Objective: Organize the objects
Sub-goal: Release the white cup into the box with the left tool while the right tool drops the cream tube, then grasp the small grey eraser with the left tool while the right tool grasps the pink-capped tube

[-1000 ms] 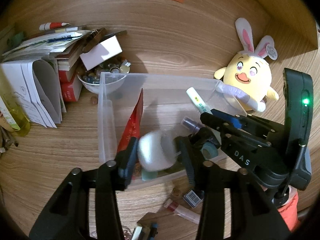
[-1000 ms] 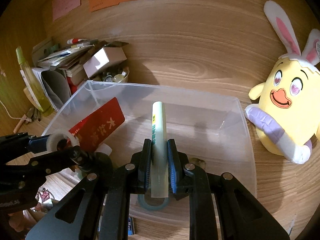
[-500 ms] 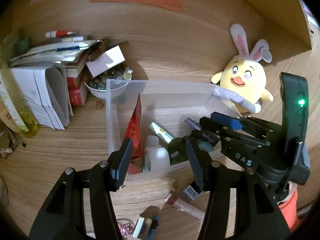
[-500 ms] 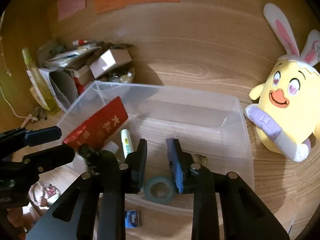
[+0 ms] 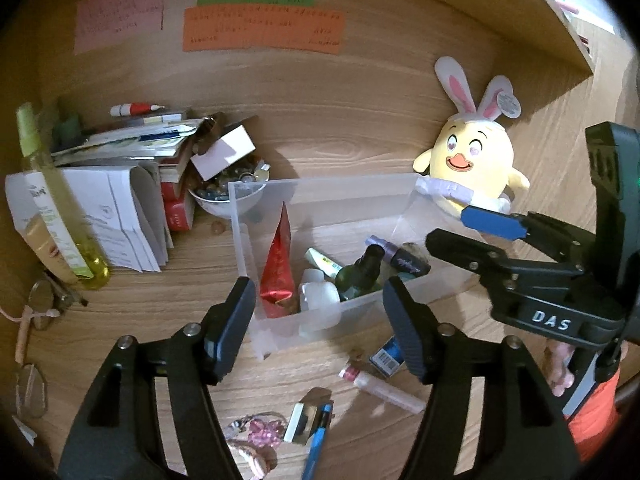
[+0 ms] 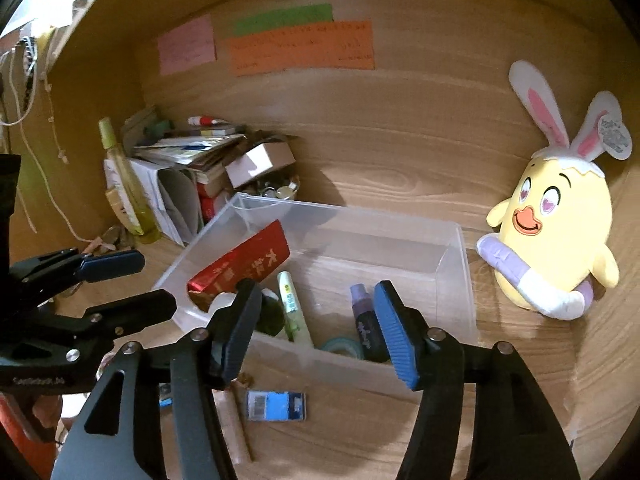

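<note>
Your left gripper [image 5: 318, 312] and right gripper [image 6: 316, 330] both opening, empty, above the clear bin [image 6: 448, 248] at frame centre, teal tape roll [image 6: 340, 346] clear only in right view, pink trinket [image 5: 264, 436] on the desk [image 5: 180, 300] only in left.

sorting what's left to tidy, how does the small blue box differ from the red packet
The small blue box lies flat on the desk outside the clear bin; the red packet stands tilted inside it, against the bin's left wall. The box is blue with a white barcode label; the packet is shiny red with gold characters. The box looks smaller. Neither is held.
</note>
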A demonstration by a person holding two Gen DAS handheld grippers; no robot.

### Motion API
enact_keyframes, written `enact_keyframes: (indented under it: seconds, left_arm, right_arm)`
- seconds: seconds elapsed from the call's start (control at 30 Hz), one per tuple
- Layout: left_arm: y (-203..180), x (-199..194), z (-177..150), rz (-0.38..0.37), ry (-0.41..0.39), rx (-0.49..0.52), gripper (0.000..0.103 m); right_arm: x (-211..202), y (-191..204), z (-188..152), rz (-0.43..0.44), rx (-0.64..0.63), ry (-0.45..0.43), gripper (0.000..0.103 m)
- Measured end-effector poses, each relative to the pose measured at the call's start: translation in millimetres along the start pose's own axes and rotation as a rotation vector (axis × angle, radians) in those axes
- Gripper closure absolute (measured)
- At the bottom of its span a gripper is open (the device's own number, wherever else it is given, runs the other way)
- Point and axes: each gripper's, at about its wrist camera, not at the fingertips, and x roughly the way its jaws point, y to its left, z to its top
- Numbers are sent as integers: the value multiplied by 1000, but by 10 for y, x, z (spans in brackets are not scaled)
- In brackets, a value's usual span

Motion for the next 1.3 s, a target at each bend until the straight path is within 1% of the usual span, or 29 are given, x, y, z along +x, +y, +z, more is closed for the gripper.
enact_keyframes:
  seconds: [0.27,0.57,0.63,0.7,0.83,0.9,0.93,0.97,1.0,1.07,1.2,1.3]
  left_arm:
    - [35,-91,-127,14,4,5,34]
    - [123,-131,-287,40,20,2,34]
    - [132,-141,-321,42,23,3,36]
    - [134,-152,-352,45,26,5,41]
    - [127,-168,-420,45,33,10,43]
    - [125,-158,-456,40,42,11,46]
    - [125,-144,-464,38,48,11,47]
    - [124,-114,-482,35,61,10,51]
    - [121,-91,-497,33,71,9,56]
    - [116,-33,-524,25,93,7,61]
    - [89,39,-595,12,121,9,65]
    - [76,59,-629,10,133,13,69]
  right_arm:
    - [-164,65,-150,12,-18,-12,45]
    - [-159,135,-352,39,-35,28,45]
    - [-146,157,-396,39,-40,36,45]
    - [-138,177,-436,40,-43,43,45]
    - [-130,216,-518,56,-50,56,45]
    - [-115,244,-558,61,-57,67,45]
    - [-102,252,-583,68,-56,73,46]
    - [-85,260,-601,75,-53,82,49]
    - [-64,266,-618,83,-51,93,55]
    - [-15,290,-656,99,-50,118,58]
    - [34,358,-735,120,-65,142,61]
    - [64,415,-782,130,-85,158,69]
